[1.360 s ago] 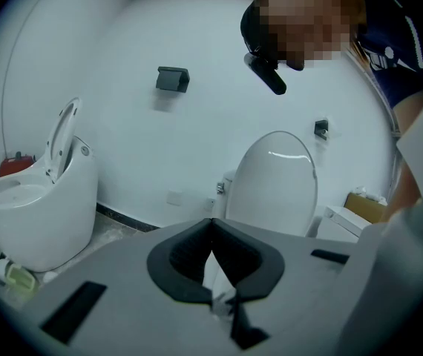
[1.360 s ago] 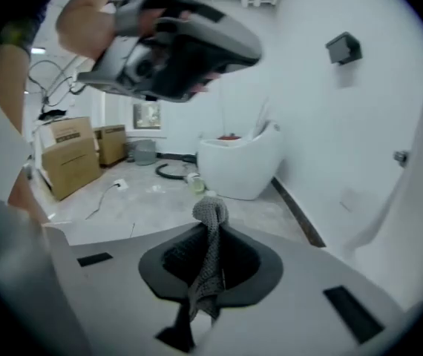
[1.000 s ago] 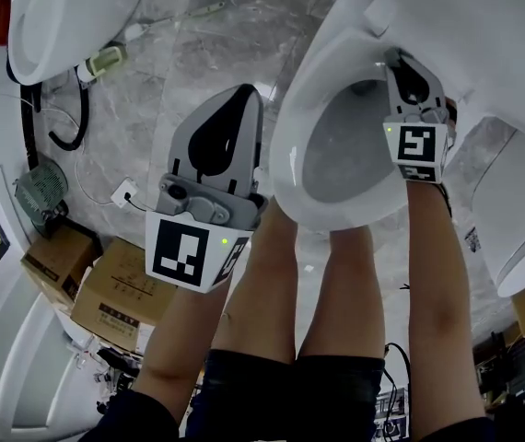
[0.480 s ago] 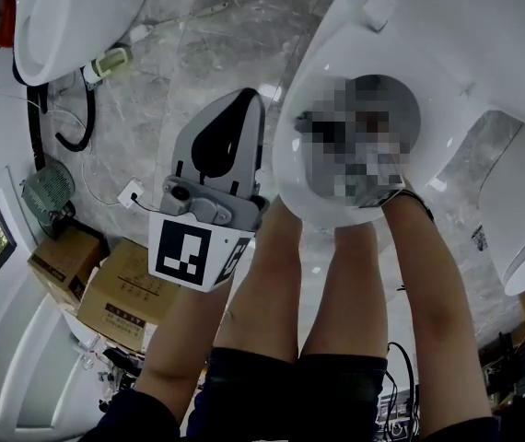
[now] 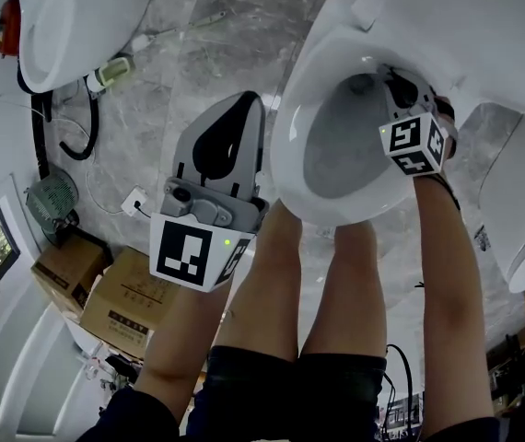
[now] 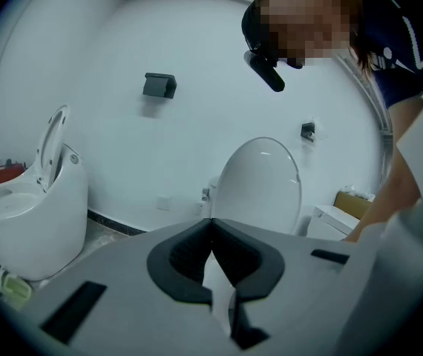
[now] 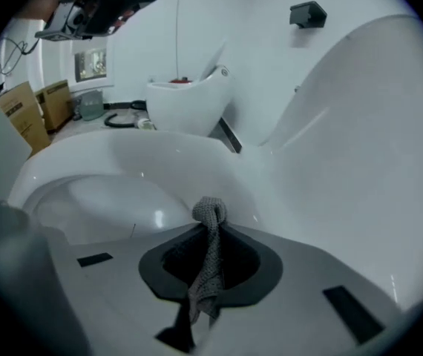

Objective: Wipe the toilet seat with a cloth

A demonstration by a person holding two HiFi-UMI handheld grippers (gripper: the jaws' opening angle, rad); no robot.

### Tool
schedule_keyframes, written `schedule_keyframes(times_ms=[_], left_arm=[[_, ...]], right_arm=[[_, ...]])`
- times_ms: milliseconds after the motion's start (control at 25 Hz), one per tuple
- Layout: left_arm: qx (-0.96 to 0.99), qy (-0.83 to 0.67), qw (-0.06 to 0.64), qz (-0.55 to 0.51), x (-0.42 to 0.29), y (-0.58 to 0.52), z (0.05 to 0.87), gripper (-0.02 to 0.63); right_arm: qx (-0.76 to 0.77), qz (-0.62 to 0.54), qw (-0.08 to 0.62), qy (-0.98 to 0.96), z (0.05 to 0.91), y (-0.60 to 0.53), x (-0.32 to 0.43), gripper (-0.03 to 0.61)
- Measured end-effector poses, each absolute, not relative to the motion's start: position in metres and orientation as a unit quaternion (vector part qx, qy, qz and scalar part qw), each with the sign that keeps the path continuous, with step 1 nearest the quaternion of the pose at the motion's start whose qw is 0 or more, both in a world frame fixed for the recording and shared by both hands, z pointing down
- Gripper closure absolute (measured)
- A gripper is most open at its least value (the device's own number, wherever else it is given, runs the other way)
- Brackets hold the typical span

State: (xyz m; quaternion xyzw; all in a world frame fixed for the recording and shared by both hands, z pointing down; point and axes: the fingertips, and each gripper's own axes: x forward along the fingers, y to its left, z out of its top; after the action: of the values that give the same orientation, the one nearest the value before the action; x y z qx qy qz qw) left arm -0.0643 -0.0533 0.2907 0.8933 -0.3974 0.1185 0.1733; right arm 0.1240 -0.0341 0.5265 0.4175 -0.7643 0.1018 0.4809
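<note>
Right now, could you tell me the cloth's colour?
The cloth is grey; right gripper view shows it best.

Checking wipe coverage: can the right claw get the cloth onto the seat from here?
Likely yes. The lid is up, the right claw, shut on the cloth, hangs over the rear of the seat, and nothing sits between them.

Not a household bathroom but a white-walled workroom or storeroom: one white toilet (image 5: 290,155), a second toilet (image 5: 69,17) and a third toilet (image 6: 260,184) stand close together on a grey marble floor (image 5: 198,53), beside cardboard boxes (image 5: 129,293) and loose cables (image 5: 34,127).
</note>
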Motion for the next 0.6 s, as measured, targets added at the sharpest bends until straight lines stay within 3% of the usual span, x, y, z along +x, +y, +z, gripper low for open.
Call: schedule_keyframes(times_ms=[160, 360, 600], left_arm=[[0.897, -0.393, 0.163, 0.116, -0.066, -0.05, 0.277, 0.6], [0.901, -0.389, 0.151, 0.117, -0.068, -0.044, 0.258, 0.6], [0.914, -0.371, 0.129, 0.102, -0.059, -0.039, 0.189, 0.6]], right_arm=[[0.493, 0.186, 0.467, -0.711, 0.523, 0.002, 0.166, 0.525], [0.576, 0.193, 0.325, -0.725, 0.439, 0.026, 0.177, 0.525], [0.644, 0.141, 0.165, -0.734, 0.28, 0.052, 0.191, 0.525]])
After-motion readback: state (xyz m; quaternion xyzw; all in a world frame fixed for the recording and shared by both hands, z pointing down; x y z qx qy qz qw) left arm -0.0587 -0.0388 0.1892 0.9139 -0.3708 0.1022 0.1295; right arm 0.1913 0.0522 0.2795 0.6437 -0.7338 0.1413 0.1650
